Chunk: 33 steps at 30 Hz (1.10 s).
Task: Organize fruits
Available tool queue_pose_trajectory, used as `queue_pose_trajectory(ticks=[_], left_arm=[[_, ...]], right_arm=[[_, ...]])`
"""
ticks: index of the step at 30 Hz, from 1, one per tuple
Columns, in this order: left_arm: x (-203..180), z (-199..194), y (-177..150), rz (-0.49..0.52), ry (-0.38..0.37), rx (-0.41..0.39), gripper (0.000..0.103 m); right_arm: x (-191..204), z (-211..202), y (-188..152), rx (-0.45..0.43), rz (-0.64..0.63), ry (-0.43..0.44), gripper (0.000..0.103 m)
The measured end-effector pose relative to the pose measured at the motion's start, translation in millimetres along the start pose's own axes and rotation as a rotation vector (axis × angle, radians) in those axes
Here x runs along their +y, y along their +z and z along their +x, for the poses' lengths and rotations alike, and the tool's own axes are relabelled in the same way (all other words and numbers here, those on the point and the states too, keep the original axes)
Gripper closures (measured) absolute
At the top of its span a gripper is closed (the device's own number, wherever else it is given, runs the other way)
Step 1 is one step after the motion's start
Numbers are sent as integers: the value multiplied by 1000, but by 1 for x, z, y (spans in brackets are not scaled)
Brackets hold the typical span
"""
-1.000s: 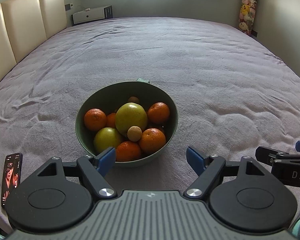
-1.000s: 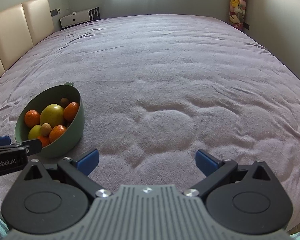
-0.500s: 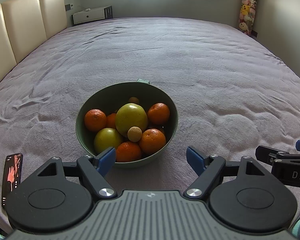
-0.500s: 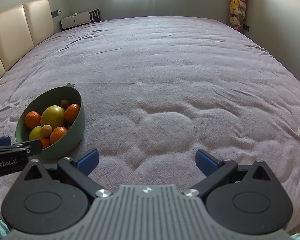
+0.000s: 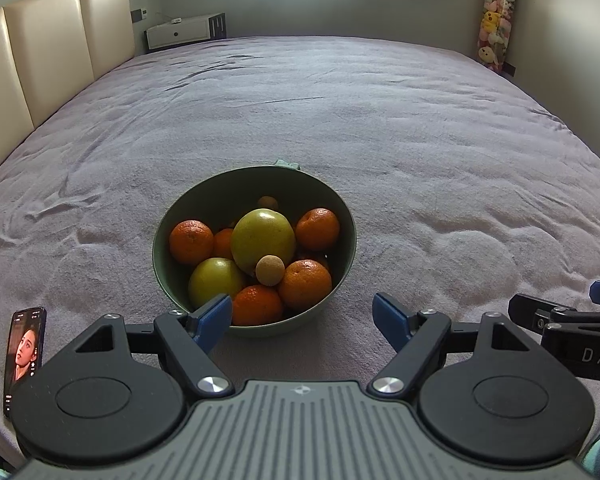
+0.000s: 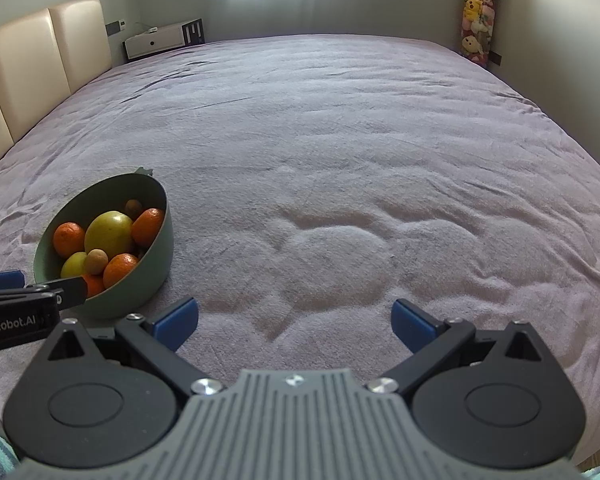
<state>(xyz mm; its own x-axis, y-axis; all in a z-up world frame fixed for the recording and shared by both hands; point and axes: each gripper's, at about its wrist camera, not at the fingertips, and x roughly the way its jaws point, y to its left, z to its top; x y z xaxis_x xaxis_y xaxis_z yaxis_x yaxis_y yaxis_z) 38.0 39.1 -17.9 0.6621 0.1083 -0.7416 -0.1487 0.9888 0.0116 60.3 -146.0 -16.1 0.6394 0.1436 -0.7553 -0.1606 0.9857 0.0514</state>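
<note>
A green bowl (image 5: 204, 200) sits on the purple bedspread, holding several oranges (image 5: 191, 242), a large yellow-green fruit (image 5: 263, 238), a smaller one (image 5: 214, 282) and a small tan round fruit (image 5: 269, 270). My left gripper (image 5: 302, 320) hovers open just in front of the bowl's near rim, nothing between its blue pads. In the right wrist view the bowl (image 6: 148, 276) lies at the left, and my right gripper (image 6: 294, 320) stands open over bare bedspread to the bowl's right. The left gripper's finger (image 6: 28, 300) crosses the bowl's near edge there.
A phone (image 5: 23, 354) with a lit screen lies on the bed at the near left edge. A cream padded headboard (image 5: 40, 64) runs along the left. A white nightstand (image 5: 180, 32) and a hanging stack of plush toys (image 5: 494, 20) stand by the far wall.
Both views have shifted very slightly; the bowl and fruit stay put, and both grippers stay open. The picture on the phone screen has changed.
</note>
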Motion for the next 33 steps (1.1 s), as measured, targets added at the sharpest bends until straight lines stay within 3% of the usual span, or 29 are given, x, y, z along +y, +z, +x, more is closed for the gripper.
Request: queue_pose_trajectory(ticks=[33], left_arm=[[0,-6,2,4,4,-27,10]], right_arm=[[1,-1,-1,1,-5,1,4]])
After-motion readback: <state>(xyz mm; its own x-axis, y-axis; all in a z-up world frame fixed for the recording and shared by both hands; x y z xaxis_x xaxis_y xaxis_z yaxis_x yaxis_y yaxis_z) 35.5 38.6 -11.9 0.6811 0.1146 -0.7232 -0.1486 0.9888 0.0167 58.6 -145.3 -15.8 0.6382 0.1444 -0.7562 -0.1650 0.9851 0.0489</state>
